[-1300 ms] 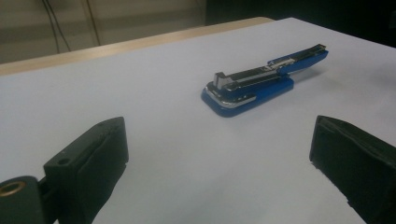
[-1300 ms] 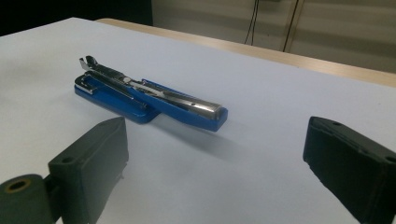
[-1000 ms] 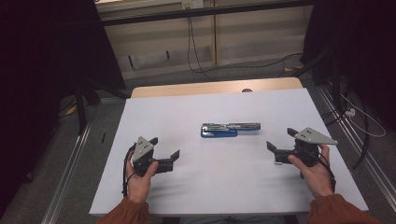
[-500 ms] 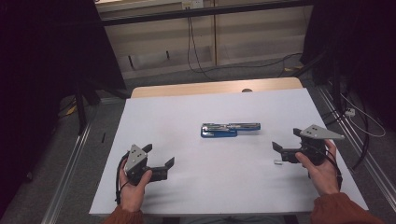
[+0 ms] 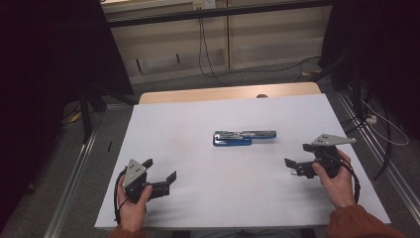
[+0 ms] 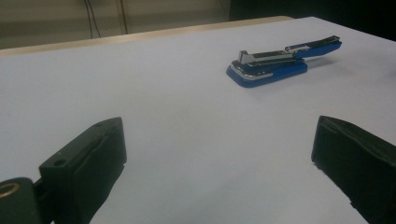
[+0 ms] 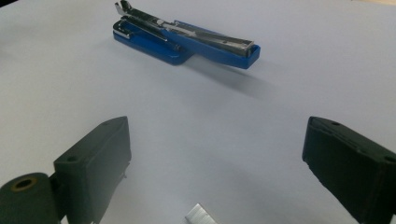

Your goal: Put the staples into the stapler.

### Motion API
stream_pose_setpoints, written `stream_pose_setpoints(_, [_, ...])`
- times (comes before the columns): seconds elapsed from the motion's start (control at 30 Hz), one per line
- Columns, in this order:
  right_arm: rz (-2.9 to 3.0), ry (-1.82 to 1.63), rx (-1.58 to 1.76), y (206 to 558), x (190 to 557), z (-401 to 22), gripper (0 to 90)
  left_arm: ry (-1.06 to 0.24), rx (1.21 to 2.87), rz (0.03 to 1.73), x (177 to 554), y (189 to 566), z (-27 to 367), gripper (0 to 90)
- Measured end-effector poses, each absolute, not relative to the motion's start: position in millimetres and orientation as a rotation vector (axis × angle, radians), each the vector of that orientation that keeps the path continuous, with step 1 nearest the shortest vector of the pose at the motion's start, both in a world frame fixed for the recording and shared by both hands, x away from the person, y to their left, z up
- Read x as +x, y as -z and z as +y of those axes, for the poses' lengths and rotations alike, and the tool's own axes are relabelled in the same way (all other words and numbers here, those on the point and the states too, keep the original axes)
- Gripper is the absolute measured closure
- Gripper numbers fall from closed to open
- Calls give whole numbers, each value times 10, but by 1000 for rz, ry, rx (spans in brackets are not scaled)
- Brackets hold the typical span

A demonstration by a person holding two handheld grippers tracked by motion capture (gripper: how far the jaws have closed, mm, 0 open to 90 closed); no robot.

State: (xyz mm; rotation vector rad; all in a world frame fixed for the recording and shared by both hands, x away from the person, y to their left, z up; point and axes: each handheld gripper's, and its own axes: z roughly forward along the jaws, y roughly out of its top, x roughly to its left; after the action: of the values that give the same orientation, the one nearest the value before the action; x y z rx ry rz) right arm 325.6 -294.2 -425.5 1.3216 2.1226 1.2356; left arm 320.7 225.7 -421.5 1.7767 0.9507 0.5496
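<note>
White tabletop [image 5: 198, 129], dim room behind. Blue stapler [image 5: 242, 137] lies near centre, swung open, metal magazine exposed, top arm extended flat. Left gripper [image 5: 159, 179] and right gripper [image 5: 292, 166] rest well apart from it, jaws of both spread wide, holding nothing. Small strip, possibly staples [image 7: 201, 215], lies just beside the right gripper. Stapler judged rigid, moderately heavy, smooth plastic; hinge floppy. Grip across the base sides.
</note>
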Motion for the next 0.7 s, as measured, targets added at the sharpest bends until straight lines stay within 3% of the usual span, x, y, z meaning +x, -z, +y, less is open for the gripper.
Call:
stream_pose_setpoints(0.43, [2241,-1133,1332,4231,3182,-3120,93,-551,1791,920,3246,4196,2181,36])
stream_pose_setpoints(0.7, [2335,-1059,1319,4307,3260,-3154,212,-549,1794,902,3241,4185,2178,44])
